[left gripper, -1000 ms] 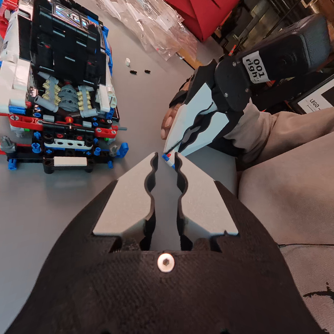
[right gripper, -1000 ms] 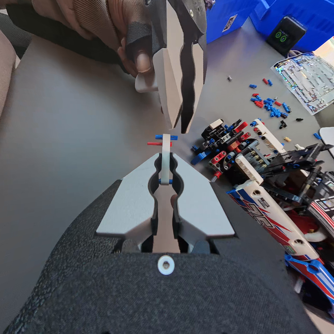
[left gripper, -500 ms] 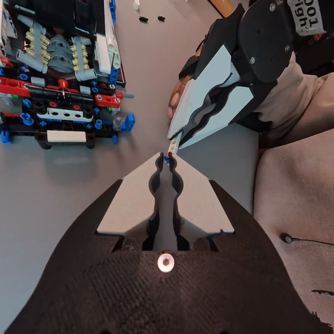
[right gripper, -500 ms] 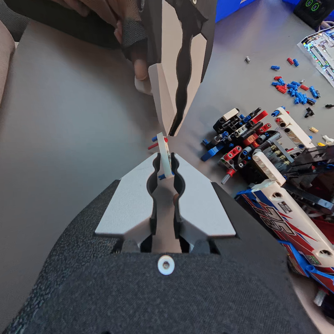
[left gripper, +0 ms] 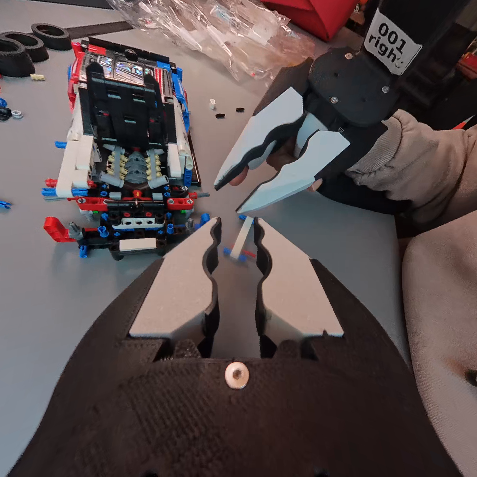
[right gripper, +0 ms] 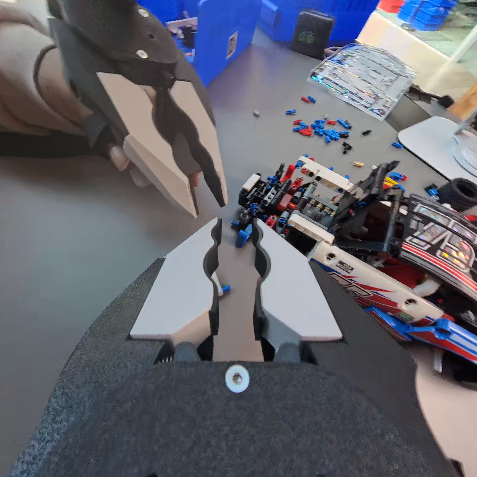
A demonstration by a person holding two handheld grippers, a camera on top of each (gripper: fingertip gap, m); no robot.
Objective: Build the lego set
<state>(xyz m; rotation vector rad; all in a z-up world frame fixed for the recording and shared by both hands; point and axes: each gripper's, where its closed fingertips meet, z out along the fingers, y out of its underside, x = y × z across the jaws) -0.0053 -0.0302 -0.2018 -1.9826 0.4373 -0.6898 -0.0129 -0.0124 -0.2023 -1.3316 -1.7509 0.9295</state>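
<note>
A short white beam (left gripper: 241,238) with blue and red pins lies on the grey table between the fingers of my left gripper (left gripper: 237,222), which is open and does not touch it. My right gripper (right gripper: 237,222) is open and empty. Only the beam's end with a blue pin (right gripper: 222,287) shows behind its left finger. The two grippers point at each other, tips close: the right one (left gripper: 228,198) shows in the left wrist view, the left one (right gripper: 209,210) in the right wrist view. The part-built lego car (left gripper: 124,154) (right gripper: 361,245) stands just beside them.
Black tyres (left gripper: 15,56) and clear plastic bags (left gripper: 219,38) lie behind the car. Two small black pins (left gripper: 219,115) sit near it. A pile of loose blue and red pins (right gripper: 322,129), a shiny sheet (right gripper: 361,77) and blue bins (right gripper: 224,38) lie farther off. A person's lap (left gripper: 438,309) borders the table edge. The tips of both grippers are at nearly the same place.
My right gripper was shut on the white beam and has opened. The beam now lies on the table. My left gripper, nearly shut at the beam's tip, has opened wide.
</note>
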